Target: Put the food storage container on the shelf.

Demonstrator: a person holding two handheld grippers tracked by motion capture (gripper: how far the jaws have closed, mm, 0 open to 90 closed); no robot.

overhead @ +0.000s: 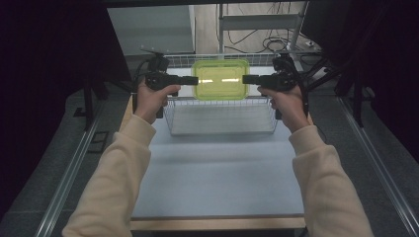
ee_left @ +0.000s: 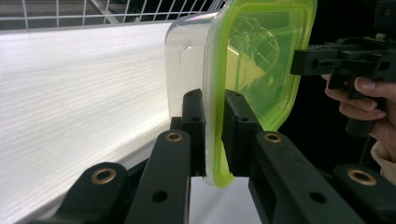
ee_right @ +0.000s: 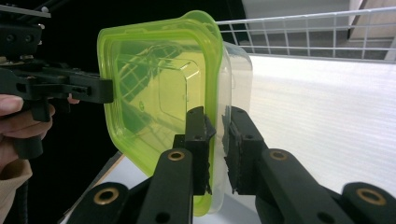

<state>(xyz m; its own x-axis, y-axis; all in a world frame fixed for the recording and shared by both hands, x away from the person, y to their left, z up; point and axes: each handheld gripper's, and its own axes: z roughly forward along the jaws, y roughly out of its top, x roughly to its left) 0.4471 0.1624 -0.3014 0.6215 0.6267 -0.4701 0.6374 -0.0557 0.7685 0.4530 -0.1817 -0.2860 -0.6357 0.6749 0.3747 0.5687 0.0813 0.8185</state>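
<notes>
The high view is dim at both sides, where dark surroundings swallow detail, while the pale counter [overhead: 217, 173] is evenly lit from above. Two bright glare streaks sit on the green lid [overhead: 220, 79]. In both gripper views the counter is nearly washed out white, the background falls to black, and nearby black parts look slightly soft.
</notes>
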